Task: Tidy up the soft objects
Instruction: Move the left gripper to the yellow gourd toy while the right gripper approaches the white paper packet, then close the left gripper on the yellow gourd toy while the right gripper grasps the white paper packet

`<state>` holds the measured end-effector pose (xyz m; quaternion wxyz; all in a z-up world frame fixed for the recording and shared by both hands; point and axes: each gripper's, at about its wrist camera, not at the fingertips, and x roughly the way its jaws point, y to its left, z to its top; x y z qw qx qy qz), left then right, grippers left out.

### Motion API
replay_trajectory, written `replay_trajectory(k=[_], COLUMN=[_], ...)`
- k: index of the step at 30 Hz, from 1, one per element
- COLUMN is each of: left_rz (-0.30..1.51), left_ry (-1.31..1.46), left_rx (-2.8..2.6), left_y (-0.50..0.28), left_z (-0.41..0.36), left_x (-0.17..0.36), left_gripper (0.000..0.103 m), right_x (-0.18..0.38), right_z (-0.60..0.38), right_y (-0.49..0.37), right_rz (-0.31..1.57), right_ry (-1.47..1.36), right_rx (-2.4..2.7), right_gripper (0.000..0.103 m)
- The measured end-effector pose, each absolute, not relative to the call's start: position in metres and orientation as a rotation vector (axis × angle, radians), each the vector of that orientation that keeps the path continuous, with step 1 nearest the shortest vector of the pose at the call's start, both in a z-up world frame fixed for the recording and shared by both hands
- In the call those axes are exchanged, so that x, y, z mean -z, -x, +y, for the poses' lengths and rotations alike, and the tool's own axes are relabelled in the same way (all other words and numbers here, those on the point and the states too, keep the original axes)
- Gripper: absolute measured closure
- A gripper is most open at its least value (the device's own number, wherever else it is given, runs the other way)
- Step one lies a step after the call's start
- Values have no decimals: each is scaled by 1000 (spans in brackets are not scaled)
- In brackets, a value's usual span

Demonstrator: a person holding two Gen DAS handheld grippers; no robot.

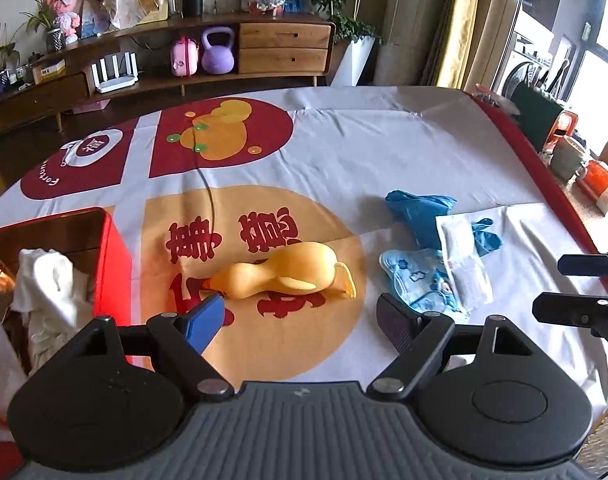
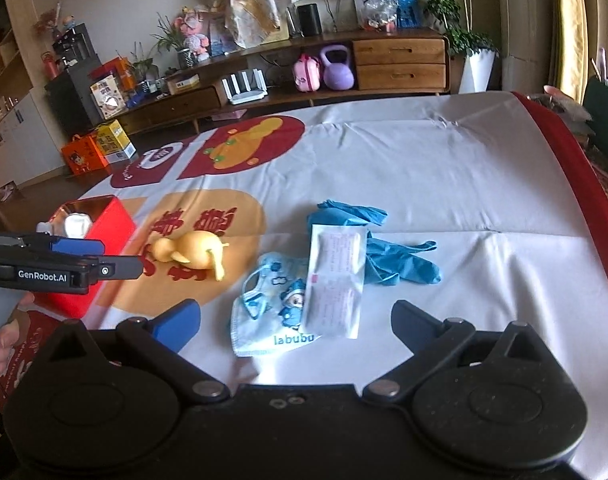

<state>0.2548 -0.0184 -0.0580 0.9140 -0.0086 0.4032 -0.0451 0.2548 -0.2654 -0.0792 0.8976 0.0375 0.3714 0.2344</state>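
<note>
Hiding most of the blue gloves point(image 2: 387, 256): sealed packet point(image 2: 335, 280).

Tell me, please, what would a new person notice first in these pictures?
First, the yellow rubber duck lying on its side on the printed tablecloth, just ahead of the open left gripper. To its left, a red box holds white cloth. To its right, blue gloves, a clear packet and a child's face mask overlap before the open right gripper.
</note>
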Motion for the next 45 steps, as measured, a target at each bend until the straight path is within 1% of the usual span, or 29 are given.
replay_trajectory(k=[5,10,19,21,28,38,41,43,45], left_rz=[850,850,865,871,845,815,807,800,796], left_ry=[-73,-56,-93,-92,-174,-240,-252,-243,-243], left_rx=[117,132,152,153,182,159,144,137,133], left_y=[-273,-289,-309,-313,-313,-323,-326,-327,-327], left_z=[-29,-29,-27,-24,-27,-31,-32,-31,-31], left_x=[73,80,95,98,103,111,114,114,114], left_gripper=[20,20,20,20,20,20,20,20,21], right_x=[91,98,112,115,123,133,135,135,135], right_z=[-263,-258,-248,-245,-238,-235,-233,-231,-232], right_y=[-269,-280,-304,-307,-319,-320,-318,-316,-315], right_rz=[805,819,834,841,853,865,862,851,842], right_ry=[-91,-84,-77,-76,-77,-82,-69,-47,-41], right_rx=[-476,-464,-432,-432,-415,-386,-383,-377,-372], right_gripper=[2,3,12,16,18,26,29,33,40])
